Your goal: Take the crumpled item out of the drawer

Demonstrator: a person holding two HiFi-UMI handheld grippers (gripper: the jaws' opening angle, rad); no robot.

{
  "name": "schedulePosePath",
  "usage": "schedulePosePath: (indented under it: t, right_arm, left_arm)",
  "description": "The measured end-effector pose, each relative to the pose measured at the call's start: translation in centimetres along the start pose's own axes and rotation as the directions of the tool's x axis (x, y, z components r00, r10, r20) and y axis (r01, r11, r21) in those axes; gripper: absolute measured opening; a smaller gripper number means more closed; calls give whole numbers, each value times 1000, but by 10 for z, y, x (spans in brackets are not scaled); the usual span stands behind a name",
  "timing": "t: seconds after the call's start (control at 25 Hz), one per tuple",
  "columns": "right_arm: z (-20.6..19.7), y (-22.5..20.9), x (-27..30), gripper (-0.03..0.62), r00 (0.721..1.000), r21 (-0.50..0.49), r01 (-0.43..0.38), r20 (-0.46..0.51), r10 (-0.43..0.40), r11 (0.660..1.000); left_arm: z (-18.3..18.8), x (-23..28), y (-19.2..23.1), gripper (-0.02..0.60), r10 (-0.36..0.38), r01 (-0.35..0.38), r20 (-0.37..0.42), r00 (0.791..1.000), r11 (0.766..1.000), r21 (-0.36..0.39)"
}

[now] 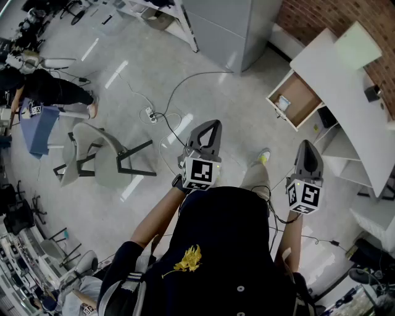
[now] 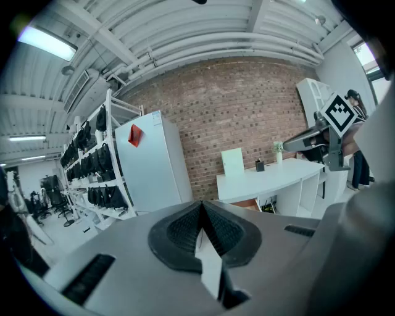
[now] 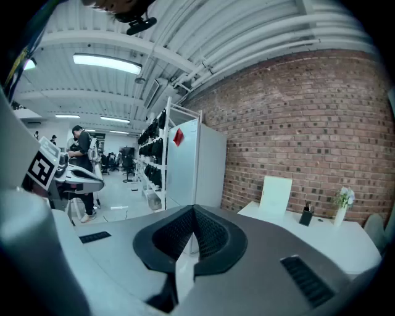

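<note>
The wooden drawer [image 1: 302,93] stands pulled open from the white desk [image 1: 345,92], ahead and to my right. A small white crumpled item [image 1: 283,102] lies at its near left corner. My left gripper [image 1: 211,125] is held in front of my body, shut and empty, well short of the drawer. My right gripper [image 1: 307,144] is also shut and empty, nearer the desk. In the left gripper view the jaws [image 2: 202,205] meet with nothing between them, and the desk [image 2: 271,178] lies beyond. The right gripper view shows shut jaws [image 3: 193,211] too.
A grey cabinet [image 1: 231,28] stands ahead beside the brick wall [image 1: 321,15]. A chair [image 1: 102,157] and a power strip with cables [image 1: 151,114] are on the floor to my left. Another person [image 1: 43,89] is at the far left. Shelving [image 2: 92,173] lines the room's side.
</note>
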State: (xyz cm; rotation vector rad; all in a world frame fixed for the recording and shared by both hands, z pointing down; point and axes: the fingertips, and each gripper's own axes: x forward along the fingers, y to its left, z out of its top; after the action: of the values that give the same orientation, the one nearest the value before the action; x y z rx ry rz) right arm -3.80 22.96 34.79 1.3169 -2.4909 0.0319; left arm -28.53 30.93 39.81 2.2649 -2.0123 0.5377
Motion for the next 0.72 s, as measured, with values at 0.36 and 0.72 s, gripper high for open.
schedulePosePath:
  t: [0.36, 0.72]
  right_arm:
    - [-13, 69, -88, 26, 995, -1, 98, -8, -98, 995]
    - [-13, 43, -168, 26, 965, 30, 261, -27, -260, 965]
  left_arm:
    - [13, -51, 16, 17, -75, 66, 144, 987, 995, 70]
    - [44, -48, -38, 17, -234, 215, 191, 953, 970, 114]
